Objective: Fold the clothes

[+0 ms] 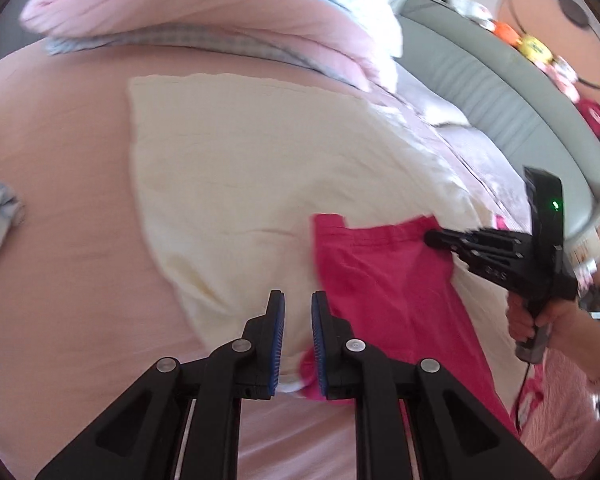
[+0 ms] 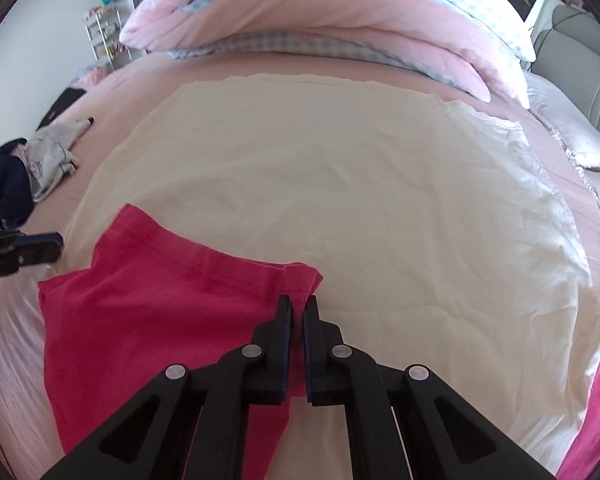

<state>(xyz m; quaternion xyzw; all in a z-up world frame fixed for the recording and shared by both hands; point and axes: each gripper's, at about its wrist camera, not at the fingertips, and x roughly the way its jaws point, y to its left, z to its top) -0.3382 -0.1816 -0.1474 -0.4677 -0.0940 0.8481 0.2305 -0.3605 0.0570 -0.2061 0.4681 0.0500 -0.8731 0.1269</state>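
A bright pink garment (image 1: 384, 280) lies partly on a cream cloth (image 1: 240, 184) spread on the pink bed. In the right wrist view my right gripper (image 2: 298, 304) is shut on the hemmed corner of the pink garment (image 2: 160, 312), which rests on the cream cloth (image 2: 360, 184). The right gripper also shows in the left wrist view (image 1: 430, 237), pinching the garment's far corner. My left gripper (image 1: 298, 300) hovers over the cream cloth beside the garment's left edge, jaws slightly apart and empty. It also shows at the left edge of the right wrist view (image 2: 58, 242).
Folded pink and blue checked quilts (image 2: 340, 12) are piled at the back of the bed. Other clothes (image 2: 48, 156) lie at the bed's left side. A grey padded headboard (image 1: 500, 100) runs along the right. A wire shelf (image 2: 104, 36) stands by the wall.
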